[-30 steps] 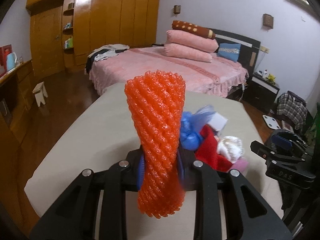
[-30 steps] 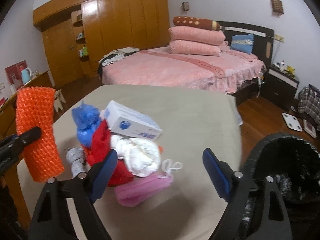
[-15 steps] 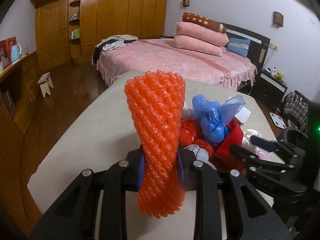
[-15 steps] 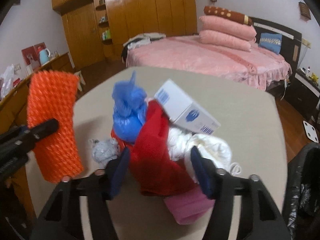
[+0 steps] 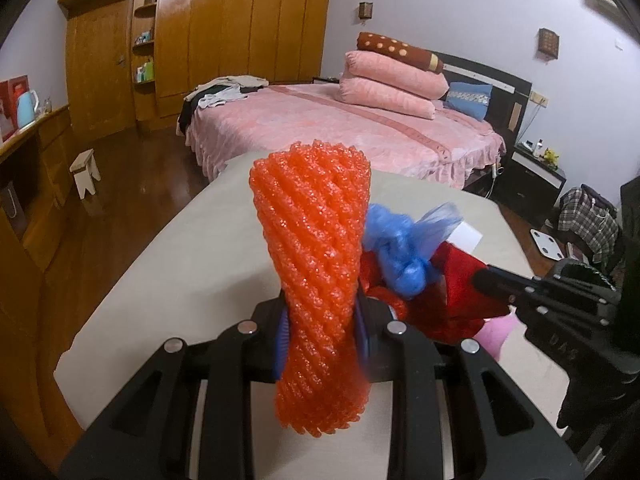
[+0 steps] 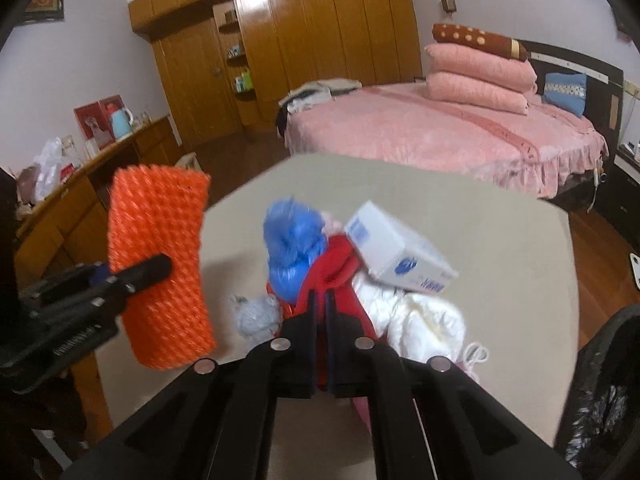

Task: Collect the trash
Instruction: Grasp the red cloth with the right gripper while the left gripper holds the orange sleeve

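In a bedroom, two hand-held grippers work a trash pile on a beige table (image 6: 500,240). The left gripper (image 5: 322,328), low in the centre of its own view, is clenched on an orange foam net (image 5: 316,280), which stands upright between the blue pads and juts both above and below them. In the right wrist view the same net (image 6: 160,264) fills the left of the frame, with the left gripper (image 6: 136,274) clamped across its middle. The right gripper (image 6: 320,312), at lower centre of its view, has its jaws pressed almost together on a fold of red cloth (image 6: 340,276) in the pile; the left view shows its black finger (image 5: 496,282) lying against that cloth (image 5: 460,280) at the right of the frame. Around the cloth sit a knotted blue bag (image 6: 294,248) just above and left of the jaws, a white box (image 6: 400,256) tilted on the heap to the upper right, a crumpled white wad (image 6: 416,316) to the right, a small grey clump (image 6: 256,314) to the left, and a pink item (image 5: 496,330) partly hidden below the cloth. A black-lined bin (image 6: 604,392) stands beside the table at the lower right edge. Behind, a pink bed (image 6: 440,136) with stacked pillows fills the upper right, and a wooden wardrobe (image 6: 312,40) lines the far wall.
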A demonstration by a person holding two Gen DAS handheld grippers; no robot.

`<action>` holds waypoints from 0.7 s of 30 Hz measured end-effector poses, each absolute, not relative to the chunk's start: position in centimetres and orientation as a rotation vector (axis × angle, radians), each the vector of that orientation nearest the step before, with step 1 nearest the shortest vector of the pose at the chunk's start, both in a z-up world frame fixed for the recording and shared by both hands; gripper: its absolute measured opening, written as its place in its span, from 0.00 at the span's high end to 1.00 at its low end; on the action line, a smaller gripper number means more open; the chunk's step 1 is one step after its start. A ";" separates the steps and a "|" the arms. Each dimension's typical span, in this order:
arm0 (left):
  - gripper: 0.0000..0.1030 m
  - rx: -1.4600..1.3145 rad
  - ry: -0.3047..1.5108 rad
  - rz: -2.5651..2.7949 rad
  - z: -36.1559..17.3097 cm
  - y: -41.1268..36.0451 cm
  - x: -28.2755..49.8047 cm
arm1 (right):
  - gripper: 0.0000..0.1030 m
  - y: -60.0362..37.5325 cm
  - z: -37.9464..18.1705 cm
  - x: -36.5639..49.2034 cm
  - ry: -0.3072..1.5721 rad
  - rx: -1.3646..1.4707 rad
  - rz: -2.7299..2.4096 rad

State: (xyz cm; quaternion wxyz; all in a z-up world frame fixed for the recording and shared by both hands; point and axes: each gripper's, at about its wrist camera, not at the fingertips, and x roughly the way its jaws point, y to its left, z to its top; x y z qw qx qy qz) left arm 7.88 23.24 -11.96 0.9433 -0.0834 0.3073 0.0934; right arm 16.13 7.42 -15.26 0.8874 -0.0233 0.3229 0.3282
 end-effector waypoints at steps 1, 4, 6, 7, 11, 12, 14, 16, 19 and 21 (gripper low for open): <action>0.75 -0.169 0.621 0.185 -11.8 23.1 7.8 | 0.97 7.2 -14.9 16.0 0.664 -0.043 0.684; 0.75 -0.167 0.614 0.174 -11.5 22.6 7.7 | 0.97 7.1 -14.6 15.6 0.655 -0.063 0.674; 0.75 -0.168 0.617 0.171 -11.7 22.4 7.6 | 0.96 7.1 -15.1 15.7 0.665 -0.073 0.669; 0.75 -0.164 0.620 0.171 -11.8 22.3 7.6 | 0.95 7.2 -15.6 15.8 0.679 -0.073 0.664; 0.75 -0.161 0.650 0.177 -12.9 22.6 7.7 | 0.76 7.5 -17.6 16.4 0.743 -0.077 0.645; 0.75 -0.158 0.661 0.182 -13.3 22.7 7.7 | 0.71 7.4 -17.9 16.6 0.747 -0.077 0.641; 0.75 -0.156 0.670 0.186 -13.6 22.8 7.8 | 0.54 7.7 -18.4 16.7 0.760 -0.074 0.635; 0.75 -0.149 0.677 0.194 -13.8 22.8 7.9 | 0.46 7.9 -18.6 16.9 0.775 -0.070 0.632; 0.75 -0.157 0.680 0.197 -13.9 23.1 8.0 | 0.46 8.6 -18.9 17.1 0.782 -0.096 0.627; 0.75 -0.157 0.680 0.196 -13.9 23.1 8.0 | 0.62 9.3 -19.4 17.3 0.800 -0.129 0.628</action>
